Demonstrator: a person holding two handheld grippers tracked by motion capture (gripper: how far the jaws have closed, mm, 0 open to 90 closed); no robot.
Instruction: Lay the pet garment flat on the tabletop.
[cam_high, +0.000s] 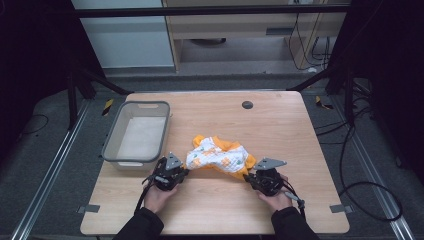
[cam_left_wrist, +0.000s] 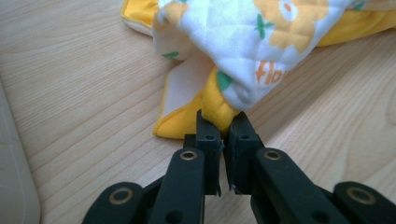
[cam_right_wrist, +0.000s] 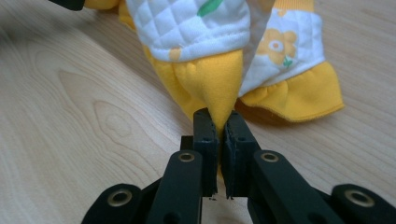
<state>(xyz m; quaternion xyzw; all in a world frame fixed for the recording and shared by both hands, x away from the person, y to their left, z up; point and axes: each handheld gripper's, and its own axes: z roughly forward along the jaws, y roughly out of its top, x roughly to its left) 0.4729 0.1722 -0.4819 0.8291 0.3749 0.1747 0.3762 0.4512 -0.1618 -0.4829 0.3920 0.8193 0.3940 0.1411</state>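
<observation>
Garment: small quilted white garment (cam_high: 220, 157) with orange flowers and yellow trim, lying crumpled on the wooden table (cam_high: 280, 125), near its front middle.
Garment position: it sits between the two grippers and is pulled slightly towards each of them, its bulk resting on the wood.
Left gripper: left gripper (cam_high: 181, 173) lies low at the garment's left end, held in the person's left hand (cam_high: 157, 196).
Left jaws: pressed together on a rolled fold of yellow trim (cam_left_wrist: 218, 103); in the left gripper view the fold enters the tips from above and the white quilted cloth hangs just beyond them.
Right gripper: right gripper (cam_high: 250, 178) sits at the garment's right end, held in the right hand (cam_high: 276, 199).
Right jaws: pinching a pointed tuck of yellow fabric (cam_right_wrist: 219, 88); in the right gripper view the tuck narrows down into the tips, with the white quilted edge directly above it.
Ruffle: yellow ruffled hem (cam_right_wrist: 299, 95) rests flat on the table just right of the right jaws, apart from them.
Basket: grey plastic basket (cam_high: 112, 145) stands on the table's left side, near the left gripper, apart from the garment.
</observation>
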